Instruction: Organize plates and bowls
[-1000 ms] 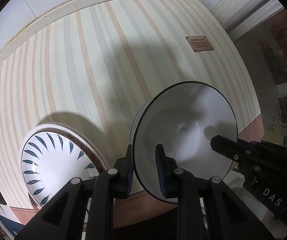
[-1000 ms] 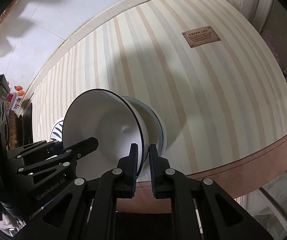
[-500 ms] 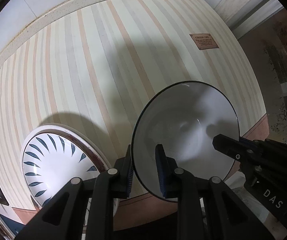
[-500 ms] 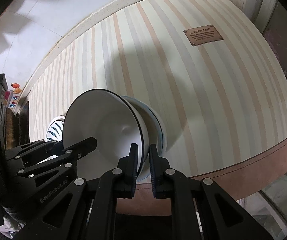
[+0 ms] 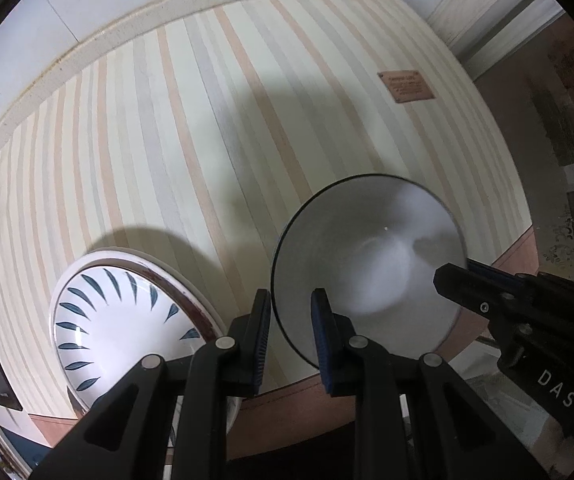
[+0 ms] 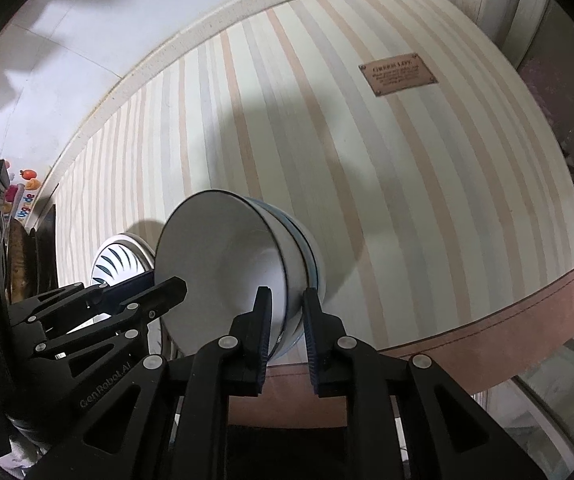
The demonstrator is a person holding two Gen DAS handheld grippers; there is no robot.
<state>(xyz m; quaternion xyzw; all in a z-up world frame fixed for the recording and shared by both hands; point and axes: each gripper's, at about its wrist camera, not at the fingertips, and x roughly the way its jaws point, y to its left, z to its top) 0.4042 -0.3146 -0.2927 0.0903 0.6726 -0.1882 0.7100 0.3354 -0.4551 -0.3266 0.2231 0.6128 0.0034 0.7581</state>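
Two bowls nested on the striped worktop (image 6: 427, 200), white bowl (image 6: 223, 264) seated inside a blue-ringed bowl (image 6: 311, 256), near the front edge. Left hand-held gripper (image 5: 289, 332) spread astride the white bowl's rim, apparently not clamping; right hand-held gripper (image 6: 285, 320) spread around both rims at the opposite side, likely steadying the stack. Only visible from the right: the lower bowl. Clearest from the left: leaf-patterned plate (image 5: 119, 328) just beside

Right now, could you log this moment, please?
white bowl in striped bowl | left gripper astride its rim | right gripper astride both rims | grip unclear
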